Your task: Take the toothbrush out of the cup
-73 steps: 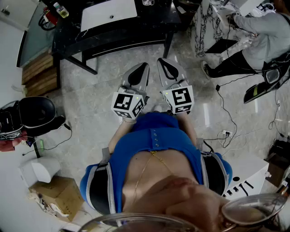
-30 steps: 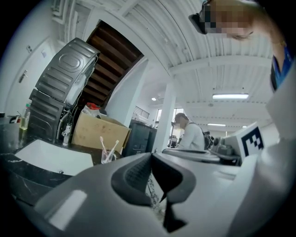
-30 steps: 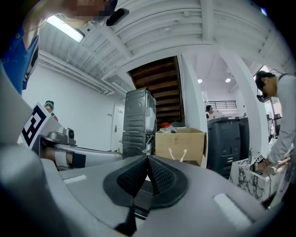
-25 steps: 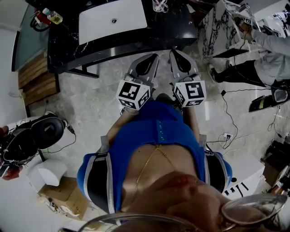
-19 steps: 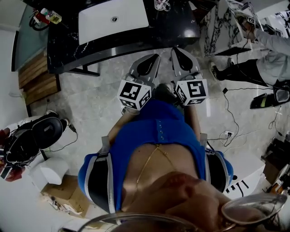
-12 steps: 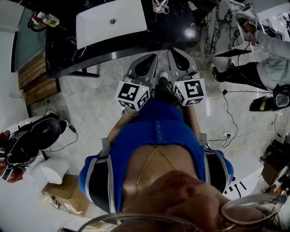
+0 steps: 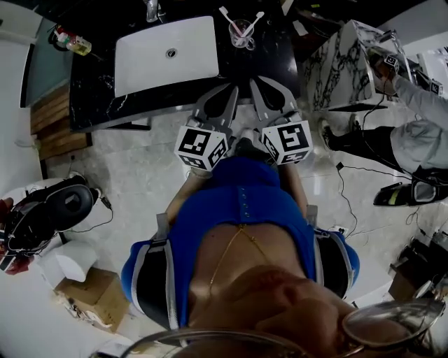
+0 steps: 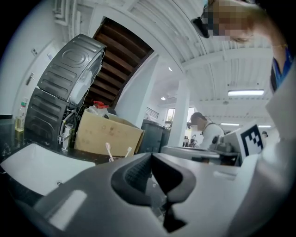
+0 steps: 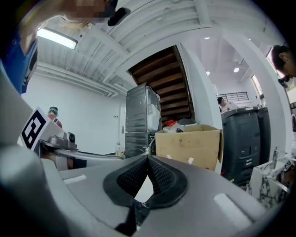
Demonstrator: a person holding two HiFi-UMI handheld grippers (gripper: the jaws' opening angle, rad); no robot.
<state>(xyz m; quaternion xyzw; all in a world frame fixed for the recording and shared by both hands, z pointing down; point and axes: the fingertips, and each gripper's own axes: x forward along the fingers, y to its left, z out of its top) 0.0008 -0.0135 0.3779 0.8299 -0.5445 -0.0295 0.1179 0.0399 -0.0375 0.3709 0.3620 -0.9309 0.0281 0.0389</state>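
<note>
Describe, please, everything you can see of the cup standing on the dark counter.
The cup is small and round and looks like clear glass or plastic. It stands upright on the dark counter, just right of the white basin. Two toothbrushes stand in it with pale heads up, one leaning left, the other leaning right. Only the counter and the brushes touch it.

A black counter (image 7: 269, 52) runs across the far side. A white rectangular basin (image 7: 166, 54) sits on its left half, with a tap (image 7: 152, 10) at the basin's far edge. Just right of the basin stands a clear cup (image 7: 241, 33). A small bottle (image 7: 72, 43) lies at the counter's left end. The pale marbled floor (image 7: 133, 168) carries a cardboard box (image 7: 87, 297) at near left and black cables (image 7: 357, 175) at right.
</note>
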